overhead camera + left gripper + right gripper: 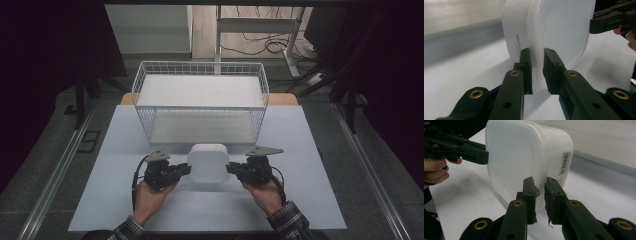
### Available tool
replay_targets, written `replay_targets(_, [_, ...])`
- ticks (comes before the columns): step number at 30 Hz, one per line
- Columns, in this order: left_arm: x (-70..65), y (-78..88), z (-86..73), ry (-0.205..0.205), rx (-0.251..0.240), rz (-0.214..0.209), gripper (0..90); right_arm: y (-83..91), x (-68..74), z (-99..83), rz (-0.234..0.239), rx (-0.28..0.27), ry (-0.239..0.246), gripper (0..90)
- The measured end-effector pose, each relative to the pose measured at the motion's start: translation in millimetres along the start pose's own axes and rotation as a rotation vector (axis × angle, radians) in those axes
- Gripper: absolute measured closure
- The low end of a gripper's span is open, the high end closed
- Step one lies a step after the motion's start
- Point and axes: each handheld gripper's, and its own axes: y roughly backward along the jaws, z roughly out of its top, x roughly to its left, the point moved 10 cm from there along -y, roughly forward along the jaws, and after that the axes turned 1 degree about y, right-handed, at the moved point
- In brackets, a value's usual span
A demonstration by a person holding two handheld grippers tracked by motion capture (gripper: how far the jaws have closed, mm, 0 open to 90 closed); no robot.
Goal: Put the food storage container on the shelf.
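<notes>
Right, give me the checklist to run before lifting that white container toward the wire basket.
1. Left gripper clamped on the rim of the white container: ok, its jaws pinch the lid edge.
2. Right gripper clamped on the opposite rim: ok, same pinch.
3. Both grips level with each other: ok in the high view, one at each side.
4. Lid seated on the container: ok, it looks flush all round.
5. Wire basket open on top, with room inside: ok.
6. What the container holds, and so its weight: cannot tell, the plastic is cloudy.

Translucent smooth plastic container [208, 163], white wire basket [200, 102], seemingly metal
</notes>
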Motion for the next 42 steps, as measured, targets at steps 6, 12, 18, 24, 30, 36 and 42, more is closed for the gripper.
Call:
replay_targets(6, [11.6, -1.4, 12.3, 0.010, -0.020, 0.009, 78.4, -7.3, -6.0, 15.5, -0.008, -0.018, 0.015, 78.5])
replay_targets(12, [23.3, -2.8, 25.9, 0.009, -0.034, 0.023, 78.4, -16.8, -13.7, 30.9, -0.009, -0.033, 0.020, 78.3])
replay_targets(18, [34.7, -8.9, 37.7, 0.011, -0.039, 0.030, 78.4, -26.7, -24.4, 43.3, -0.016, -0.045, 0.015, 78.1])
replay_targets(24, [45.6, -17.3, 48.2, 0.008, -0.036, 0.045, 78.4, -36.9, -36.7, 50.1, -0.034, -0.049, 0.004, 77.7])
replay_targets(30, [54.8, -26.0, 51.1, 0.022, -0.030, 0.054, 78.4, -48.3, -47.6, 51.9, -0.045, -0.035, -0.022, 77.3])
replay_targets(36, [61.6, -33.2, 49.7, 0.038, -0.016, 0.062, 78.4, -59.0, -55.2, 49.9, -0.053, -0.023, -0.036, 76.9])
replay_targets(42, [68.8, -38.8, 50.2, 0.043, -0.013, 0.073, 78.2, -66.7, -61.0, 50.5, -0.075, -0.008, -0.021, 76.3])
